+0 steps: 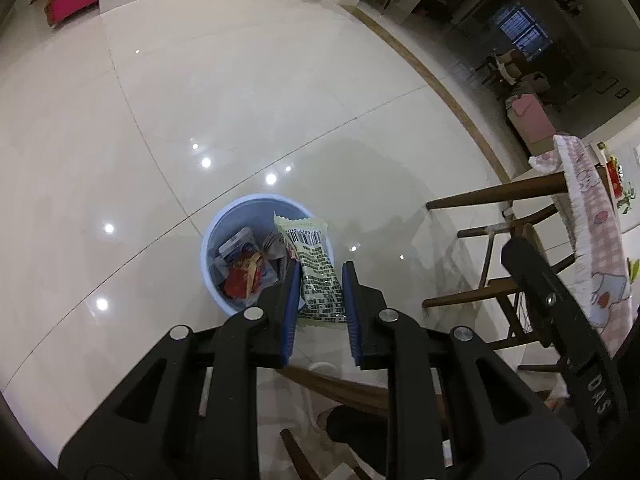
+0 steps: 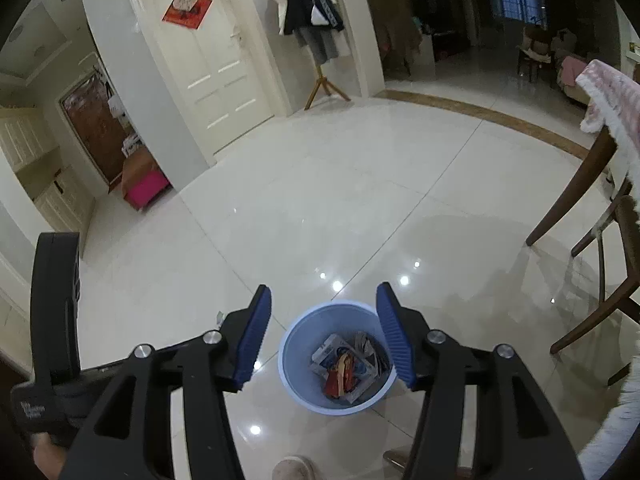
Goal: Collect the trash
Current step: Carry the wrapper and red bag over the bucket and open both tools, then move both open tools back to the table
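Observation:
A light blue bin point(image 1: 216, 240) stands on the white tiled floor and holds several wrappers, one of them red point(image 1: 240, 280). My left gripper point(image 1: 320, 276) is shut on a pale green snack wrapper point(image 1: 316, 268) with a barcode and holds it above the bin's right rim. In the right wrist view the same bin point(image 2: 296, 376) lies below, with the wrappers point(image 2: 344, 368) inside. My right gripper point(image 2: 324, 312) is open and empty, high above the bin.
A wooden table with a pink checked cloth point(image 1: 592, 216) and wooden chairs point(image 1: 496, 280) stand at the right. A coat stand point(image 2: 320, 80) and a white door point(image 2: 208, 64) are at the far side. A pink box point(image 2: 146, 190) sits left.

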`<state>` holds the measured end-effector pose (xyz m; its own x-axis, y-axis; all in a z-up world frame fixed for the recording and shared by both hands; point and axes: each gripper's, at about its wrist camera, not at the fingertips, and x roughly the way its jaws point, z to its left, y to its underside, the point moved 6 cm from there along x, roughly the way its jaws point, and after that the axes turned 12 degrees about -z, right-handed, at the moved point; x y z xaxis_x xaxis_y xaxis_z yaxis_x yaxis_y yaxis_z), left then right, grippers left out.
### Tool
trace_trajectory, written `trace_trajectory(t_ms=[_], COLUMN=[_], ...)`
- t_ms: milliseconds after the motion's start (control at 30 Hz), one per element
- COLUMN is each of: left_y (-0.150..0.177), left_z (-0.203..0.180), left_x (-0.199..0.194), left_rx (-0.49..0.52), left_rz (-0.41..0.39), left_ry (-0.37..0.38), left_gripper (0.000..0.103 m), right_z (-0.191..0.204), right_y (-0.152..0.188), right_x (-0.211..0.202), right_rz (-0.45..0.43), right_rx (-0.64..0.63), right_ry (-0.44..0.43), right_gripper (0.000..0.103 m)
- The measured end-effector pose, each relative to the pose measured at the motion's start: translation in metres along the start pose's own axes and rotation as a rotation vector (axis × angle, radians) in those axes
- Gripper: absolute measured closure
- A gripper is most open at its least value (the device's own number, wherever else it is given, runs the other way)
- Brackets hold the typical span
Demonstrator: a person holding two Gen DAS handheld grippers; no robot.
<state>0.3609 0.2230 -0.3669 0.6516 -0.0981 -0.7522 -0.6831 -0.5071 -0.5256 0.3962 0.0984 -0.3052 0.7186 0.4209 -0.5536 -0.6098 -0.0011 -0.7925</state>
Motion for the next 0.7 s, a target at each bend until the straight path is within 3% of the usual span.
trace_trajectory(t_ms=[33, 67, 100, 133, 467, 700], left_y=[-0.003, -0.006, -0.011, -0.015, -0.014, -0.013], left_z=[0.0, 0.001, 0.001, 0.0, -0.004, -0.024], left_x=[-0.004, -0.006, -0.012, -0.018, -0.054, -0.098], left_rx=[0.001, -0.004, -0.011, -0.012, -0.011, 0.011], left_rz=[-0.012, -0.022, -0.045, -0.073, -0.109, -0.164], left_ry=[-0.005, -0.015, -0.024, -0.019, -0.031, -0.012], left_gripper=[0.078, 0.066, 0.043, 0.039, 0.039, 0.039], right_z=[-0.001, -0.004, -0.005, -0.006, -0.01, -0.001], right_y=[-0.003, -0.005, -0.01, -0.015, -0.027, -0.044], right_x=[-0.004, -0.007, -0.011, -0.014, -0.042, -0.088], right_rz=[-0.014, -0.029, -0.053, -0.07, -0.094, -0.145], right_rx=[0.001, 0.004, 0.01, 0.015, 0.03, 0.04], right_ry=[0.002, 0.002, -0.004, -0.009, -0.029, -0.06], right_gripper=[0.049, 0.049, 0.049, 0.049, 0.049, 0.049])
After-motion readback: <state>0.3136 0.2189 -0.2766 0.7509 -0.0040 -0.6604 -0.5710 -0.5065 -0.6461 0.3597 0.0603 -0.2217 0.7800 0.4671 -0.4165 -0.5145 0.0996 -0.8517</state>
